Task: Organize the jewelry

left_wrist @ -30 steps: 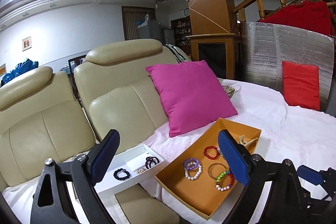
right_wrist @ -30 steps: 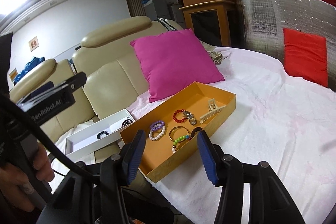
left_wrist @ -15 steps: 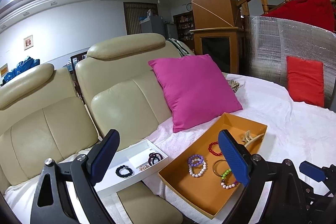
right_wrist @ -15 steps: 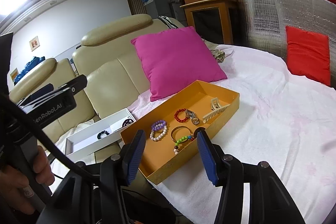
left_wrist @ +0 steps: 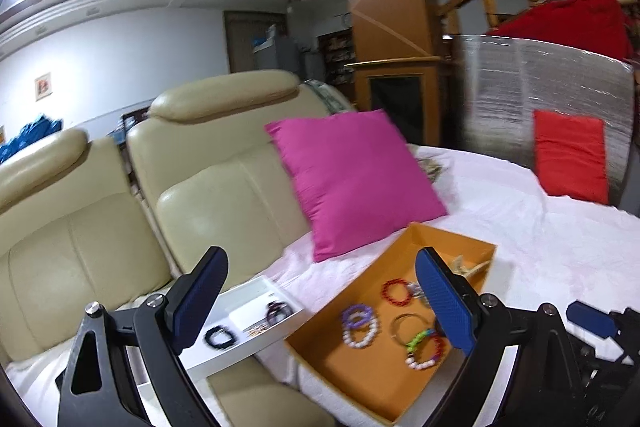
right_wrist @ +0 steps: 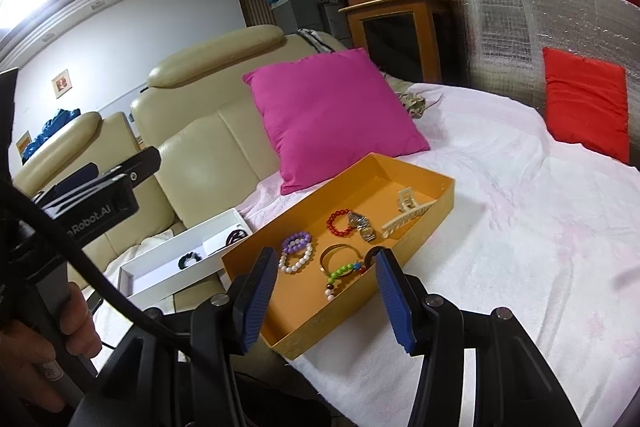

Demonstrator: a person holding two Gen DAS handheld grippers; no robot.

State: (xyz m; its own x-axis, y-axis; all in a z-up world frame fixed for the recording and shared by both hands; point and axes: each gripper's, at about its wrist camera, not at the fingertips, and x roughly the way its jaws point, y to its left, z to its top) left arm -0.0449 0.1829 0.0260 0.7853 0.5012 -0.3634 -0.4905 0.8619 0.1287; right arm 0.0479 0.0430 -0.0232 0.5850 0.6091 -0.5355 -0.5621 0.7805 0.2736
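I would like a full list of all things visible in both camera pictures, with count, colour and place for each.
orange tray: one, orange, on the white cloth.
white tray: one, white, left of the orange tray.
bead bracelets: several, purple, white, red, green, in the orange tray.
bangle: one, gold, orange tray.
watch: one, metal, orange tray.
hair claw: one, cream, orange tray.
dark pieces: two, black, white tray.
pink cushion: one, against the sofa.
red cushion: one, far right.
left gripper: open, empty.
right gripper: open, empty.
hand: one, lower left.

Orange tray [right_wrist: 438, 205], magenta cushion [right_wrist: 332, 115], white box [right_wrist: 160, 269], cream sofa [left_wrist: 224, 195]
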